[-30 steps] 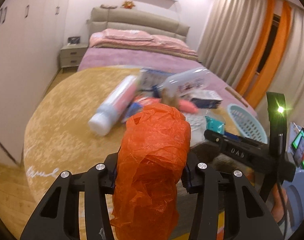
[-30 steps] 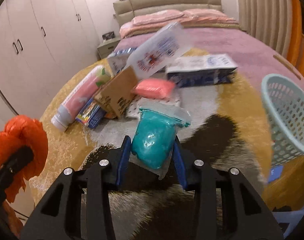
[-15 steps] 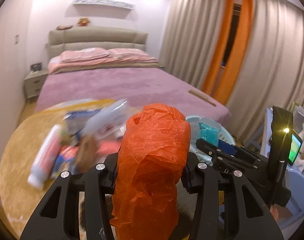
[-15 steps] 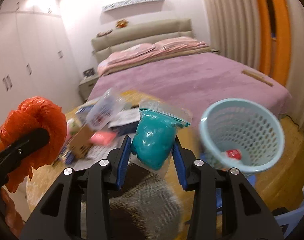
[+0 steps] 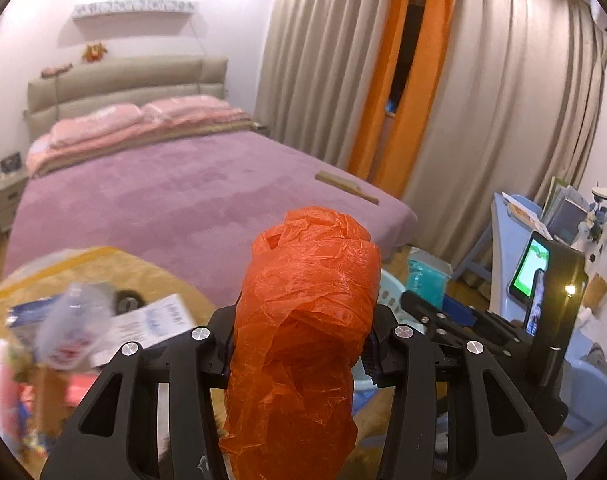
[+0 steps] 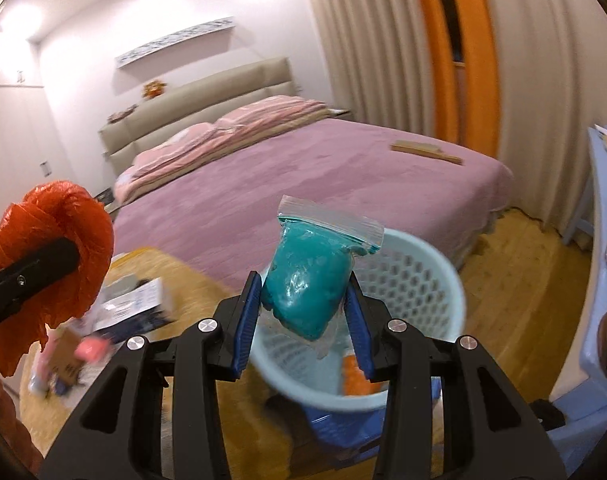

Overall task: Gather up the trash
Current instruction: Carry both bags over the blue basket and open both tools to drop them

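A bed (image 6: 343,168) under a plush purple cover is being shown behind a round, fuzzy yellow rug (image 6: 175,280) strewn with blurred boxes and packets. A pale blue plastic basket (image 6: 423,280), round with a honeycomb-perforated wall, is being seen just beyond the right tool (image 6: 303,320), an orange scrap lying inside it. A crumpled orange plastic bag (image 5: 303,340), thin and crinkly, is being clamped between the fingers of the left tool (image 5: 299,352) and is rising well above them. A clear zip-top pouch of glossy teal paste (image 6: 307,276) is being squeezed between the right tool's blue-padded fingers (image 6: 245,320), in front of the basket's mouth.
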Motion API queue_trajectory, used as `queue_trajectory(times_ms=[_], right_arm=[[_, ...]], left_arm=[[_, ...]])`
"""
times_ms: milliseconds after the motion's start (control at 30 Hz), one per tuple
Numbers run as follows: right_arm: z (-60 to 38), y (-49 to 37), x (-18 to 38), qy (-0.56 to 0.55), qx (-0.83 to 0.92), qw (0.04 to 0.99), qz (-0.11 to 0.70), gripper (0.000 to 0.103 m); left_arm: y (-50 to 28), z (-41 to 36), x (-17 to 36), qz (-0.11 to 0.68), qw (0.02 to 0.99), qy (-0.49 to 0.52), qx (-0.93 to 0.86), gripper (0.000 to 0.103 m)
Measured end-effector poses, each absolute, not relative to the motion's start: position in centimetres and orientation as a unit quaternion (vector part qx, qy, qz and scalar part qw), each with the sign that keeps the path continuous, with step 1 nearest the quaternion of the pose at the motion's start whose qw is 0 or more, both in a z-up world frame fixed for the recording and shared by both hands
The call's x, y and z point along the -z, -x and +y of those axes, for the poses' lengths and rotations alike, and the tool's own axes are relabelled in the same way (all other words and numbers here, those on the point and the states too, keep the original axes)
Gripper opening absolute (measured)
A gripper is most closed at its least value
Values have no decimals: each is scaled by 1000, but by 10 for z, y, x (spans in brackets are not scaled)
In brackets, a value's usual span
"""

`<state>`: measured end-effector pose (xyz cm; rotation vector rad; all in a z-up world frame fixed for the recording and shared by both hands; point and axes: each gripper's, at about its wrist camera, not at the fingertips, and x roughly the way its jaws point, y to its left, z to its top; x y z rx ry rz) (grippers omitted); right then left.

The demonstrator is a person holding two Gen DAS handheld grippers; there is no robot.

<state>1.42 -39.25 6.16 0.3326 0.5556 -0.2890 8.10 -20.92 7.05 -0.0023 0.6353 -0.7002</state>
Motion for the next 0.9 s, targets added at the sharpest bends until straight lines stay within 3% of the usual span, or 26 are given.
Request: queue_trajectory(times_ms=[533, 700, 800, 900], right_arm=[[-466, -46, 24, -222, 168, 896, 347, 40], [-473, -50, 41, -240, 160, 885, 365, 42], [-475, -48, 40, -240, 165, 885, 364, 49], [-473, -42, 35, -244, 160, 887, 358, 49]], left_arm=[[-137, -294, 39, 432, 827, -5, 360, 45], [-134, -290, 43, 434, 826, -10, 358, 70], [-129, -286, 36, 424, 830, -7, 363, 77], [-121, -277, 24, 408, 836, -7, 366, 78]])
